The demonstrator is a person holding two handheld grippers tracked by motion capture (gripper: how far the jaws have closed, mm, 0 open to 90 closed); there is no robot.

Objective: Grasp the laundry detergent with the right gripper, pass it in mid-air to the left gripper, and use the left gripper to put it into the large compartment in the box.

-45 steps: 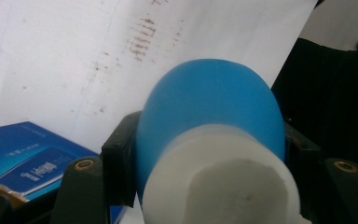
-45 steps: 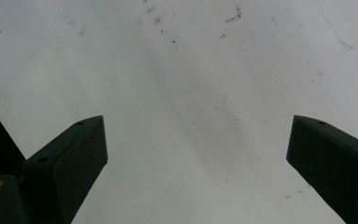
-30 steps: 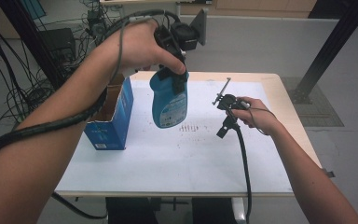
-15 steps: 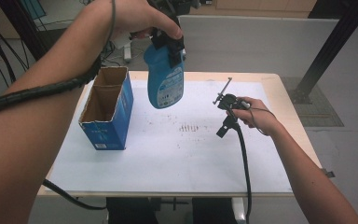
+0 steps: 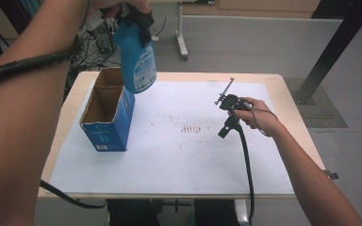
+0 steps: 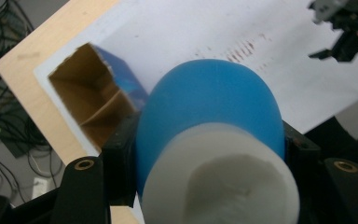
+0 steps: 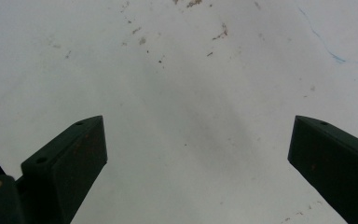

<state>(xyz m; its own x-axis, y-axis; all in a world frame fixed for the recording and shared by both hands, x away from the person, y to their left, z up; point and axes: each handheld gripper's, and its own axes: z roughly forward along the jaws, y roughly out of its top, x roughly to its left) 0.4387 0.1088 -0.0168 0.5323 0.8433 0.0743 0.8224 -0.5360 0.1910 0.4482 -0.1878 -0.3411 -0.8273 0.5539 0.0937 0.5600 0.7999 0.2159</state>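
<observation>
While the right gripper (image 5: 227,101) just idles low over the white sheet (image 5: 179,141) toward the right edge of the bench (image 5: 283,89), all the action is on the left. That left gripper (image 5: 134,19) is held way up above the back-left corner, with its jaws clamped on the neck end of a blue bottle (image 5: 138,59), so the bottle hangs bottom-down. In the left gripper view you're looking straight along it: white cap end (image 6: 223,182) nearest the camera, the blue body (image 6: 209,107) swelling out past it, a black jaw pressed against each side. Looks like a solid hold to me.

Under it and slightly toward the left edge sits an open blue cardboard box (image 5: 107,115), standing upright with its top open and what looks like a divider inside (image 6: 105,112). My guess is the bottle's going in there, which is why it's carried high and vertical: it has to clear the rim and drop in base-first. Right now the bottle isn't over the opening yet; it hangs by the box's back right corner, so it needs to shift toward the left edge before coming down.

Right gripper's jaws are spread wide with nothing between them, only bare speckled sheet in its own view. Probably parked there to stay out of the way, or ready to steady the box if it tips.
</observation>
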